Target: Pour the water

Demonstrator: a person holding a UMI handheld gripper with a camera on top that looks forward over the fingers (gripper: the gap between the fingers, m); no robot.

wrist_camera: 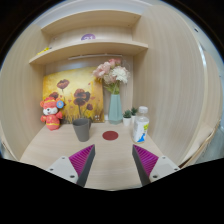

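Gripper (114,163) at bottom centre of frame, fingers spread wide, nothing between the purple pads (82,160), holding nothing. Tabletop (110,150) ahead is light wood.

Task thing: small water bottle (141,126), white cap, blue label, standing upright right of centre, beyond the right finger and slightly to its right. Long axis vertical. Likely pour target is the dark grey cup (82,129), upright, left of centre, beyond the left finger. A red round coaster (110,135) lies flat between bottle and cup, straight ahead of the gap between the fingers.

Key relation: bottle is ahead-right, well apart from the fingers; judged next move is forward and rightward to bracket it side-on.

Background: teal vase with flowers (115,105) centre, plush toy (51,112) at left, flower picture (76,98), shelves (88,50) at upper part of frame.
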